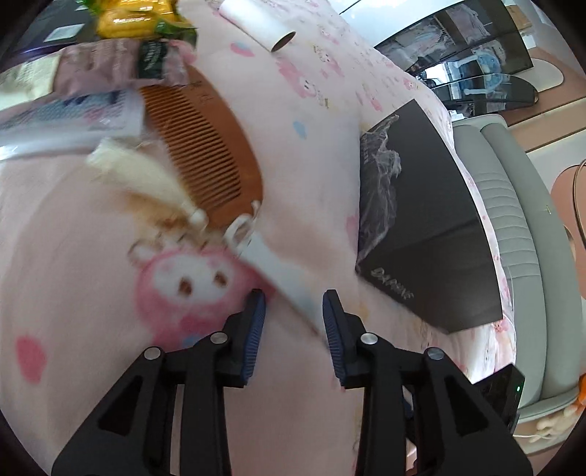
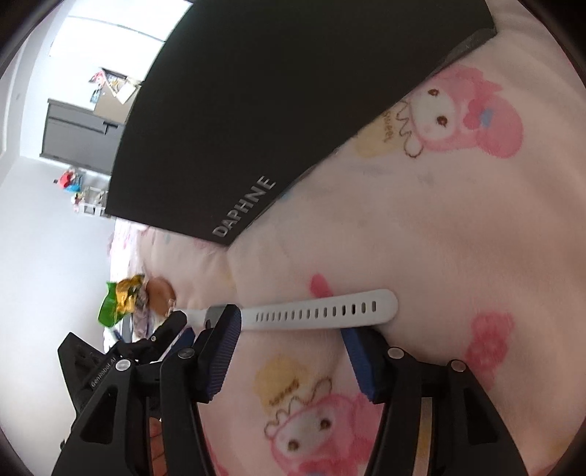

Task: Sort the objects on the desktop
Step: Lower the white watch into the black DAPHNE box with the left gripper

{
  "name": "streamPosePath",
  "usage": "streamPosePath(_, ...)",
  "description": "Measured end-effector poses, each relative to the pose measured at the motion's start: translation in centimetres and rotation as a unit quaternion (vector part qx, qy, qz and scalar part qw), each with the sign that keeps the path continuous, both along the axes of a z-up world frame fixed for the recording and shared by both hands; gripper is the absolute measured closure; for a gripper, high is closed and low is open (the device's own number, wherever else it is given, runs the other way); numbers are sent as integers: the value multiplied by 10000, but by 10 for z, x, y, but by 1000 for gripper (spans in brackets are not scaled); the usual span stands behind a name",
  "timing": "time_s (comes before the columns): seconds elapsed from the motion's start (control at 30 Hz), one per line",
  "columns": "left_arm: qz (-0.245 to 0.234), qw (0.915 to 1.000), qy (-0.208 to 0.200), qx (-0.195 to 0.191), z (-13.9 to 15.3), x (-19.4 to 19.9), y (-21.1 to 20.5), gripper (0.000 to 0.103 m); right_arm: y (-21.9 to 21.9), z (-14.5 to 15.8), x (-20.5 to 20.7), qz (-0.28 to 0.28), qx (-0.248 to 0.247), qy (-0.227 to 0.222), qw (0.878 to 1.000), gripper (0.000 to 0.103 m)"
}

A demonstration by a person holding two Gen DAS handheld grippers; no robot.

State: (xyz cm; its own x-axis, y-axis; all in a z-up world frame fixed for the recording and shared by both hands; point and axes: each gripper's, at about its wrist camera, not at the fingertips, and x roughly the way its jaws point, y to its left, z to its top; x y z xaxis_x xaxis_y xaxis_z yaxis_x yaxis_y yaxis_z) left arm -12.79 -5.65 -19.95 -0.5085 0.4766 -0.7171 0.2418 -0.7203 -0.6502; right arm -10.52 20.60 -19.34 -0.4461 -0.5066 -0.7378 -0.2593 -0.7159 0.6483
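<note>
- Left gripper: jaws spread, a white strap lying on the blanket between the blue pads, blurred; whether a pad touches it cannot be told.
- Right gripper: jaws spread wide, the same strap lying across just beyond the pads, its row of holes showing, free end to the right.
- Surface: a soft pink blanket printed with pink-hooded cartoon animals.
- Just past the strap in the left view: a brown comb with a cream tassel, blurred.
- A black box marked DAPHNE lies on the blanket, to the right in the left view, upper left in the right view.
- Left view only, farther: packets piled at upper left, a white tube, grey cushions and glass shelves at right.
- Right view only: a white wall, a dark cabinet, a green and gold wrapper.
</note>
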Motion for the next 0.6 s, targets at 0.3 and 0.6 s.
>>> streamPosePath(0.3, -120, 9998, 83, -142, 3, 1, 7, 98, -1, 9, -18, 148, 509, 443, 9976, 96)
streamPosePath(0.6, -499, 9958, 699, -328, 67, 20, 20, 101, -3, 69, 0, 335, 902, 1149, 9887, 101)
